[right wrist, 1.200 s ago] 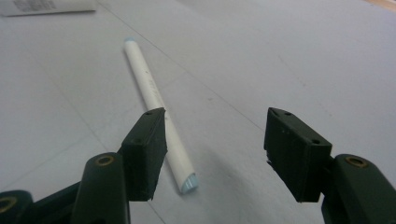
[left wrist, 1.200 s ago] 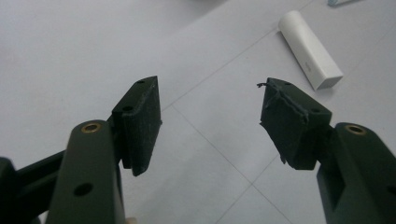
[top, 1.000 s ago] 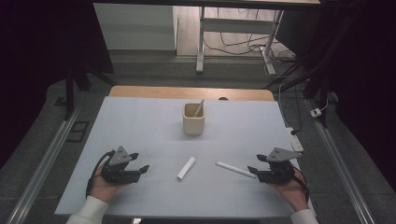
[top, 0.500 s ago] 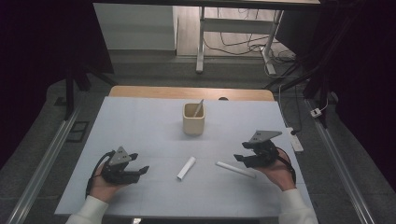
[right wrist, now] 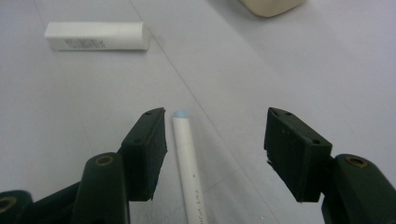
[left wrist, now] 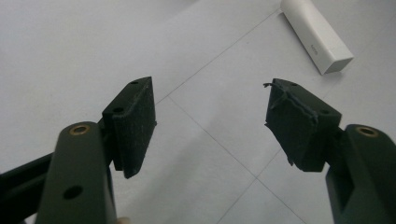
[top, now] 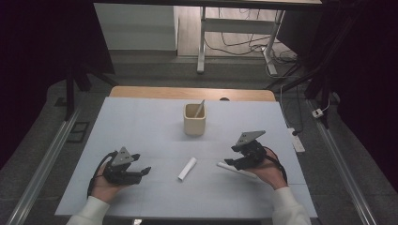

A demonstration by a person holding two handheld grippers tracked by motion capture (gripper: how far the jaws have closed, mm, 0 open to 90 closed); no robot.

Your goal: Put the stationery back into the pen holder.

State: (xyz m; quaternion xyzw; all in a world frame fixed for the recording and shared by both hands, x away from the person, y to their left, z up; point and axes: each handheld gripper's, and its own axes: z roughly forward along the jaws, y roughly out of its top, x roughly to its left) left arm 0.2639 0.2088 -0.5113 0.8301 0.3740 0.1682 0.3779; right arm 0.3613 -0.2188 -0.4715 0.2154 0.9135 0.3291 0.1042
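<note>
A cream square cup stands mid-table with a thin stick leaning in it. A short white tube lies in front of it, also seen as the white tube and white tube. A slim white pen lies on the mat between my right gripper's jaws, nearer the left jaw; the white pen pokes out left of that gripper. My right gripper is open above it. My left gripper rests open on the mat at the left, nothing between its fingers.
The pale mat covers a wooden table whose far edge shows behind the cup. A white power strip lies off the mat's right edge. Metal rails run along both sides of the table.
My right gripper has moved left and forward, from the table's right edge to over the white pen. The left gripper has stayed put.
</note>
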